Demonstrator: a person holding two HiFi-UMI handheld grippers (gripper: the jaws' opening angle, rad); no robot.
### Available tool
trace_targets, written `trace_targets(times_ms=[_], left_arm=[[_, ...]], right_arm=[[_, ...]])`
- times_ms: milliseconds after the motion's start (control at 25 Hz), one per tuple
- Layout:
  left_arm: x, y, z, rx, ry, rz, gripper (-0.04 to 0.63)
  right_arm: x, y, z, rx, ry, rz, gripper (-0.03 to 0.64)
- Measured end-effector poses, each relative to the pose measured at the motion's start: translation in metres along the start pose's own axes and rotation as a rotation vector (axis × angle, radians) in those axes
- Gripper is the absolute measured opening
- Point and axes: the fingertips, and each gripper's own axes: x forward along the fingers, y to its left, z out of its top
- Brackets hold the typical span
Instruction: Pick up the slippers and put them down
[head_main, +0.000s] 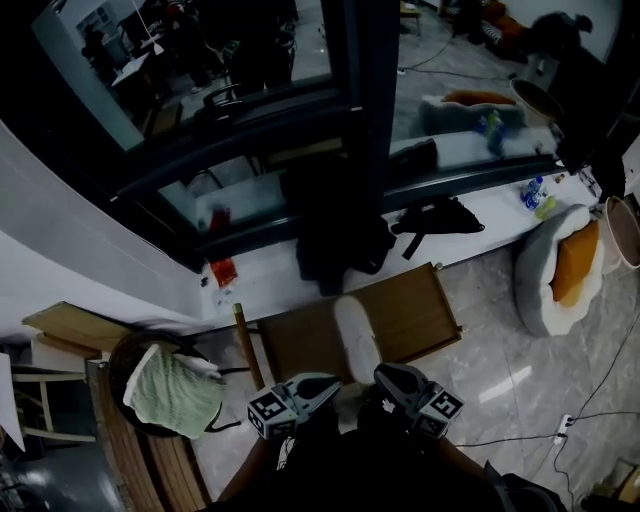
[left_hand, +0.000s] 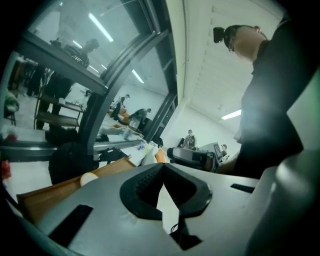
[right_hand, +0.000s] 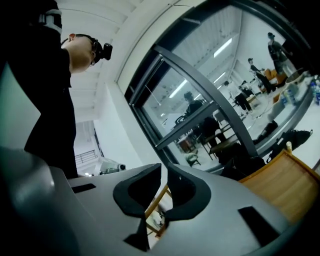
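Note:
A pale oblong thing (head_main: 356, 336), possibly a slipper, lies on a wooden board (head_main: 415, 310) just ahead of both grippers; its rounded end (left_hand: 89, 178) also shows in the left gripper view. My left gripper (head_main: 322, 385) hangs low at the bottom centre, jaws shut with nothing between them (left_hand: 163, 166). Beside it my right gripper (head_main: 386, 374) points roughly level, its jaws (right_hand: 165, 169) closed to a thin slit and empty. Neither gripper touches the pale thing. No other slipper is clearly in view.
A light green cloth (head_main: 175, 390) drapes a round dark stool at the left. A black bag (head_main: 335, 235) and bottles (head_main: 535, 192) sit on the white ledge (head_main: 270, 270) under the glass wall. A white pet bed (head_main: 560, 265) and cables (head_main: 560, 425) lie at the right.

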Motion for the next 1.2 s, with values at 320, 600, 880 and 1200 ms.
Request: trace_targets(times_ms=[320, 600, 880, 1200], left_arm=[[0.011, 0.015, -0.021, -0.034, 0.029, -0.041, 0.011], [0.01, 0.035, -0.048, -0.128, 0.064, -0.012, 0.011], [0.023, 0.053, -0.089, -0.187, 0.116, -0.018, 0.012], [0.039, 0.052, -0.133, -0.207, 0.16, -0.056, 0.012]], right_arm=[[-0.005, -0.035, -0.025, 0.138, -0.054, -0.05, 0.037], [-0.033, -0.084, -0.074, 0.3, -0.017, -0.202, 0.037], [-0.044, -0.117, -0.136, 0.514, 0.016, -0.253, 0.061], [-0.07, -0.135, -0.234, 0.806, 0.162, -0.275, 0.146]])
